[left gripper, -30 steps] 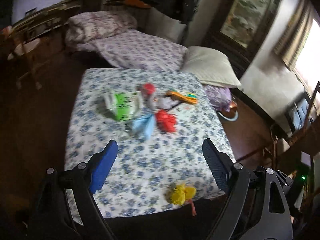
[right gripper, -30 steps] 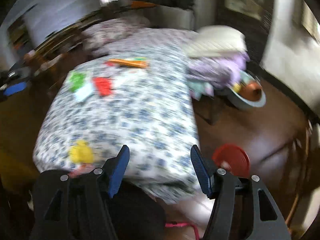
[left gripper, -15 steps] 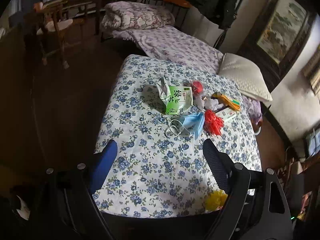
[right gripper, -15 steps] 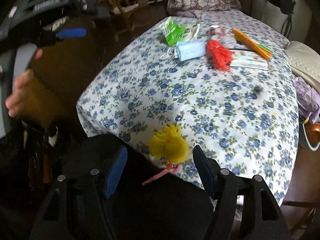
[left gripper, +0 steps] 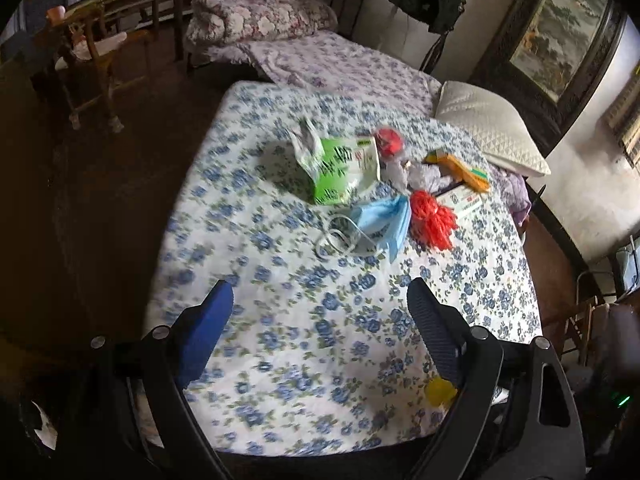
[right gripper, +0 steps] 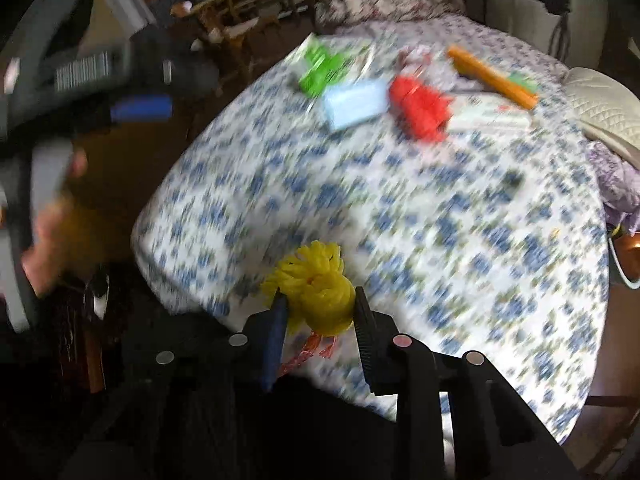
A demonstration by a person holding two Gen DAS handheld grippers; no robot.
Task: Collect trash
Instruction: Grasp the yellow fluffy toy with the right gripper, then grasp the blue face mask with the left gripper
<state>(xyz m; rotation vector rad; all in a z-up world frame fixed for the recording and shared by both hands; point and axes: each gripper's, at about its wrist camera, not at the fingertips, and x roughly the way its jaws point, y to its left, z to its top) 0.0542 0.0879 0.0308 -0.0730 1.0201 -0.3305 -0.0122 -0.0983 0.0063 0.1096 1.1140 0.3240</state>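
Yellow pompom (right gripper: 320, 300) sits at the near edge of the flowered bench (right gripper: 460, 220), squarely between the right gripper (right gripper: 320, 312) jaws, which are closing on it. Left gripper (left gripper: 320, 312) jaws gape wide, empty, the mask (left gripper: 380, 220) and the other litter well ahead.

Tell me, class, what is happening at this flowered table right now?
A person is clearing trash with two tools. The right hand-held gripper is closing on a yellow fringed yarn pom-pom at the near edge of the blue-flowered tablecloth; the pom-pom sits between its jaws. The left hand-held gripper hangs wide open and empty above the cloth, facing a green-and-white packet, a light blue face mask and a red yarn pom-pom, all uncollected.
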